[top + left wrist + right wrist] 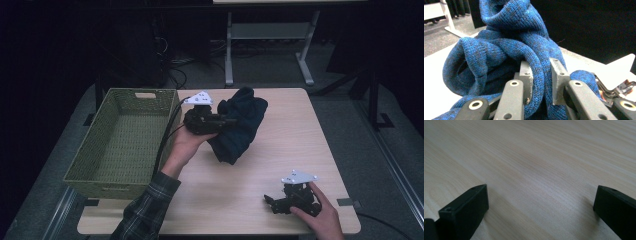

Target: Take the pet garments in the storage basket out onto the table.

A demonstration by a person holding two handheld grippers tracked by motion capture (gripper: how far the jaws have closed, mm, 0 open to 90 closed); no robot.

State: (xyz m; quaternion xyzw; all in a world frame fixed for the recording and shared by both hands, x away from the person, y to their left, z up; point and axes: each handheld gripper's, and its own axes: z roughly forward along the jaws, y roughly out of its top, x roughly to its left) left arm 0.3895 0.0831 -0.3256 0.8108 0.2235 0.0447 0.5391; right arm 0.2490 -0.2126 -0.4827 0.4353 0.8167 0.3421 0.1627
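Flanking the blue knit garment (239, 125), a green basket (122, 145) sits empty beside it.

Basket (122, 142) sits along the worktop (280, 150) left edge, overhanging it. Knit garment (239, 122) lies near the far edge, mid-width, just right of the basket. Left hand-held gripper (227, 120) between the two (clamped on the garment). Right hand-held gripper (270, 201) near the front-right corner.
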